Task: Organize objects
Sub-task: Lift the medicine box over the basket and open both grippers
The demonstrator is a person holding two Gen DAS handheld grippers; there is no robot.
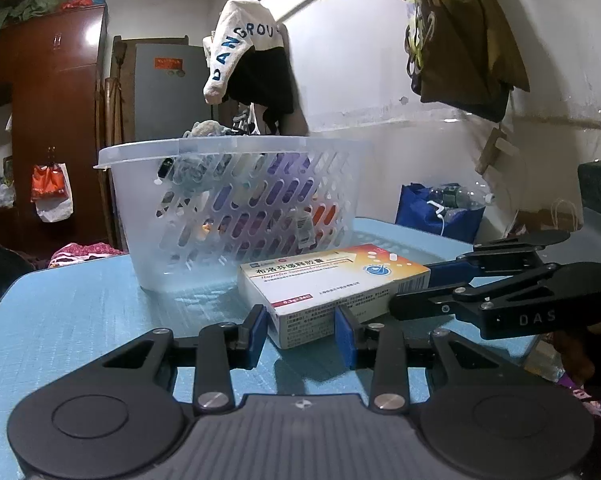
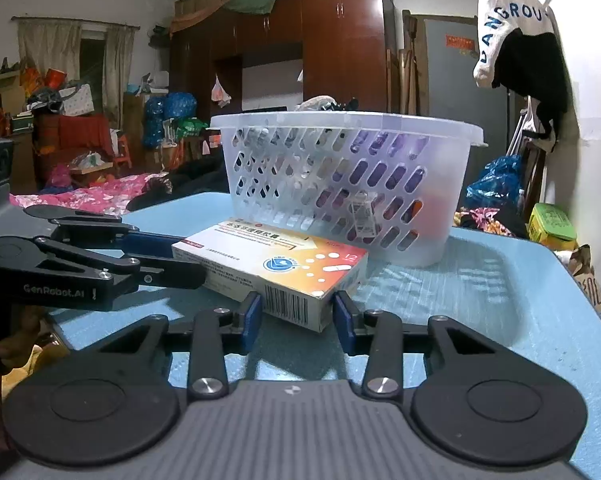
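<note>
The medicine box [image 1: 332, 284] lies on the blue worktop [image 1: 80, 300], at 6 o'clock of the basket [image 1: 236, 208]. The left gripper [image 1: 302, 332] and the right gripper [image 2: 296, 316] each grip 1 end of it.

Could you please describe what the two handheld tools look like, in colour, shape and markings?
Both match: the left tool and right tool have black linkage arms with silver pivot screws, blue pads on the fingers, round black discs and a ribbed grey body. Seen side-on, one reads "DAS", the other "GenRobot.AI". No cables or sleeves are visible.
</note>
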